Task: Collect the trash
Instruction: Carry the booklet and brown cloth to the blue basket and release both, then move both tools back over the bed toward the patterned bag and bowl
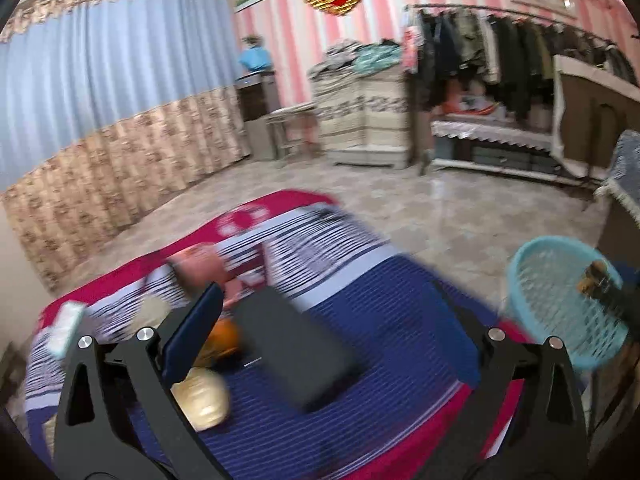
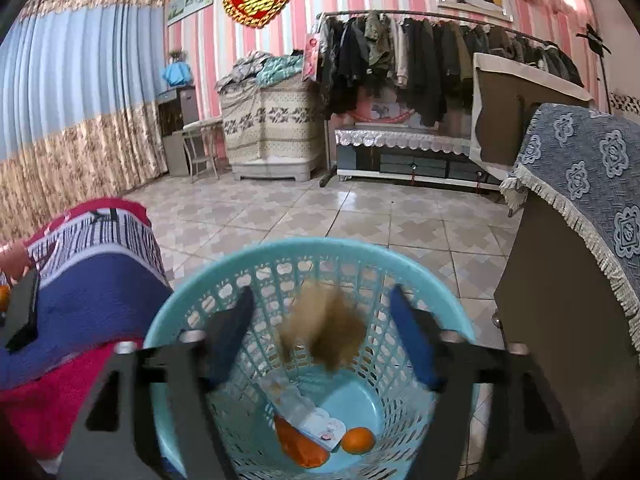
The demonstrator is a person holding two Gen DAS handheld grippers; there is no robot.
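The bed (image 1: 360, 320), spread with a red, blue and striped cover, fills the left wrist view, and the blue basket (image 2: 192, 308) stands on the tiled floor just beside it. The right hand-held gripper (image 2: 320, 336) hangs over the basket with its fingers apart, and a brown crumpled scrap (image 2: 324, 324) shows blurred between them without touching either, apparently dropping in. At the bottom of the basket lie a wrapper (image 2: 308, 416), an orange piece (image 2: 300, 448) and a small orange fruit (image 2: 357, 440), so the collecting seems well under way. The left hand-held gripper (image 1: 324, 320) stands wide apart and empty above the bed, where a pale crumpled wad (image 1: 204, 400), another orange thing (image 1: 224, 336) and a pinkish item (image 1: 200, 268) still wait. A flat black box (image 1: 296, 344) lies among them and may crowd the reach.
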